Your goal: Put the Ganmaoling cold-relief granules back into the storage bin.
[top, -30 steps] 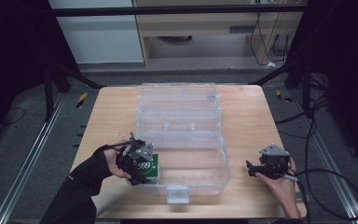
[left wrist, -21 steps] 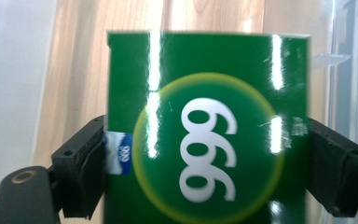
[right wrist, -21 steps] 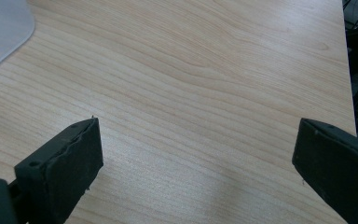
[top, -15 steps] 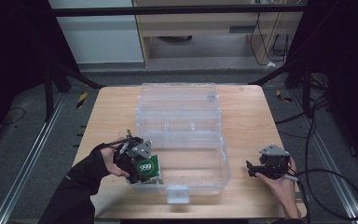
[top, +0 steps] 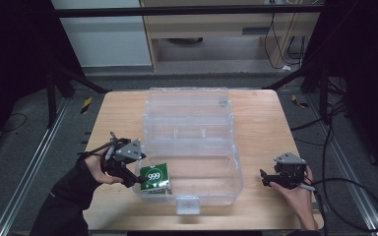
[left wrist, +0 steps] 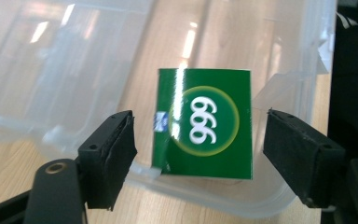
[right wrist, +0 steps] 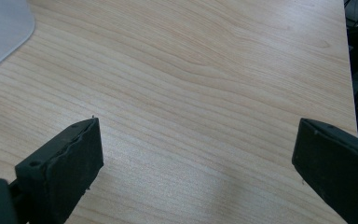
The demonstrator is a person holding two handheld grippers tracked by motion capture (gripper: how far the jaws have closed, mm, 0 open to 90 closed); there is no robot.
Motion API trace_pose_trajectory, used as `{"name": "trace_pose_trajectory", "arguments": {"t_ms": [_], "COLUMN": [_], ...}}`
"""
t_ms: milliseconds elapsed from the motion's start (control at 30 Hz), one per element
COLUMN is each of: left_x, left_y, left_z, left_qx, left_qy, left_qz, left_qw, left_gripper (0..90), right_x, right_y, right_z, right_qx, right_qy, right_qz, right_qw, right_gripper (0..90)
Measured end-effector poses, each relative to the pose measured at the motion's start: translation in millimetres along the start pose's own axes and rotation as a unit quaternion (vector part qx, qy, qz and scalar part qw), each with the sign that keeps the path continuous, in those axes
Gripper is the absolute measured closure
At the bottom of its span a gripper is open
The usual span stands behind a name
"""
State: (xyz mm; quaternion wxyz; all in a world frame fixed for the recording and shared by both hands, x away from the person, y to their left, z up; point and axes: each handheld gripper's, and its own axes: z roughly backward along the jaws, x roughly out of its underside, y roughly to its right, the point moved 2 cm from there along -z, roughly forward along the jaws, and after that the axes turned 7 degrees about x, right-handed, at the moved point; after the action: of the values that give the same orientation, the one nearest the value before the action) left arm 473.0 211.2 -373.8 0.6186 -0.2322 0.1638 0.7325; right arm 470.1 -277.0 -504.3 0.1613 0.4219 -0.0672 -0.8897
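Note:
A small green box marked "999" lies in the near left corner of a clear plastic container on the wooden table. My left gripper is at the container's left wall and stands open. In the left gripper view the green box sits between the two jaws of the left gripper, with a gap on each side, beyond the container's rim. My right gripper rests to the right of the container, open over bare table, with nothing between its jaws.
The container's clear lid lies folded open toward the far side of the table. A latch tab sticks out of the container's near wall. Cables trail off the table's right side. Dark frame posts stand at the far corners.
My left gripper has drawn back to the left, away from the green box, which stays in the container. The right gripper has not moved.

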Motion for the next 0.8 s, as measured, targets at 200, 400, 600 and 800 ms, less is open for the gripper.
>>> {"name": "trace_pose_trajectory", "arguments": {"t_ms": [200,400,600,800], "left_x": [31.8,59.7,90.4,107.8], "left_y": [1.6,0.0,-3.4,-12.7], "left_z": [9.0,10.0,1.0,-4.7], "left_qx": [-0.032,-0.071,-0.106,-0.142], "left_qy": [0.042,0.066,0.100,0.101], "left_qz": [0.071,0.123,0.182,0.229], "left_qw": [0.9960,0.9877,0.9725,0.9578], "left_gripper": [25.0,26.7,25.9,24.0], "right_x": [0.1,0.1,0.2,0.2], "right_y": [0.7,0.5,0.7,1.5], "right_z": [0.9,0.8,0.8,1.4], "right_qx": [0.000,0.001,0.002,0.003], "right_qy": [0.003,0.003,0.003,0.003], "right_qz": [-0.001,-0.001,-0.001,-0.001], "right_qw": [1.0000,1.0000,1.0000,1.0000], "right_gripper": [2.8,2.8,2.8,2.7]}}
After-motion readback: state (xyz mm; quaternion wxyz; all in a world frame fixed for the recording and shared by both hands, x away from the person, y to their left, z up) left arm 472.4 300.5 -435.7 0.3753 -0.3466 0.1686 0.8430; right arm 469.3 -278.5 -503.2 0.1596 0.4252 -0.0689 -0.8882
